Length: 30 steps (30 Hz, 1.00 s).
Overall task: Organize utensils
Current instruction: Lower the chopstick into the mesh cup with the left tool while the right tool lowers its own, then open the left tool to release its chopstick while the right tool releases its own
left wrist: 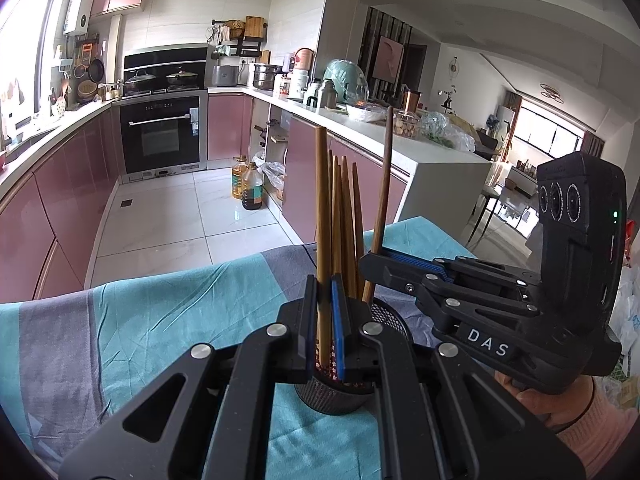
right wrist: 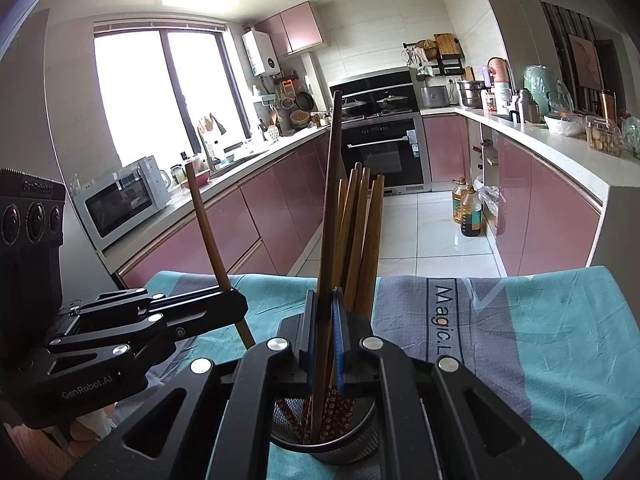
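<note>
A black mesh holder (left wrist: 340,394) stands on the cloth-covered table, with several brown chopsticks (left wrist: 347,224) upright in it; it also shows in the right wrist view (right wrist: 326,440). My left gripper (left wrist: 325,320) is shut on one chopstick (left wrist: 322,200), held upright over the holder's mouth. My right gripper (right wrist: 322,336) is shut on a darker chopstick (right wrist: 330,200), its lower end inside the holder. In the left wrist view the right gripper (left wrist: 370,268) comes in from the right beside the bundle. In the right wrist view the left gripper (right wrist: 236,306) is at the left with its chopstick (right wrist: 208,228).
The table has a teal and grey cloth (left wrist: 160,312). Beyond it is a tiled kitchen floor with oil bottles (left wrist: 248,184), pink cabinets, an oven (left wrist: 162,136) and a white counter (left wrist: 440,152) crowded with pots and bags. A microwave (right wrist: 124,200) sits on the left counter.
</note>
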### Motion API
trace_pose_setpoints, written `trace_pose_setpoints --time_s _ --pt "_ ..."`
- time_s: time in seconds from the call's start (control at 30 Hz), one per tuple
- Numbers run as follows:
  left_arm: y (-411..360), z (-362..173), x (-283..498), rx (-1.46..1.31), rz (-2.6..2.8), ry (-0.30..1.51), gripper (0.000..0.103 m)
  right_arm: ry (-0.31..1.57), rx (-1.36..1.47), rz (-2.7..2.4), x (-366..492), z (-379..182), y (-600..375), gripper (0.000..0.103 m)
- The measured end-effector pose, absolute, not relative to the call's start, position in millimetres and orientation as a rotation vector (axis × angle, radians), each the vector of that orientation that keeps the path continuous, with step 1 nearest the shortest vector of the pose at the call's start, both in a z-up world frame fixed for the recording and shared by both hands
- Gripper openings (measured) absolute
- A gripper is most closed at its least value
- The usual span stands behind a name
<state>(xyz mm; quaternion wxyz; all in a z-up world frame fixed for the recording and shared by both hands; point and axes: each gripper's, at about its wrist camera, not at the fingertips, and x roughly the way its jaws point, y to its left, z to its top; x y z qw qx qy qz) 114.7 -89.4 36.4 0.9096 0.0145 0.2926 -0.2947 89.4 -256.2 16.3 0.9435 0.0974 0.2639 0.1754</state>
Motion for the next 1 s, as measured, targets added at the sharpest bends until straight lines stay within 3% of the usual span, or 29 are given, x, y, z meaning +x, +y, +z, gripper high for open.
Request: trace_pose_setpoints --time_s 0.57,0.93,1.0 --pt "-91 22 128 0.021 -0.6 0.647 0.008 0.581 0.219 0.362 92 7 -255 0.007" --pt "-82 17 130 0.001 -0.59 0.653 0.023 0.586 0.233 0.363 86 6 -256 0.008" --pt "-75 16 127 -0.008 -0.584 0.645 0.029 0.582 0.234 0.369 82 7 -255 0.015"
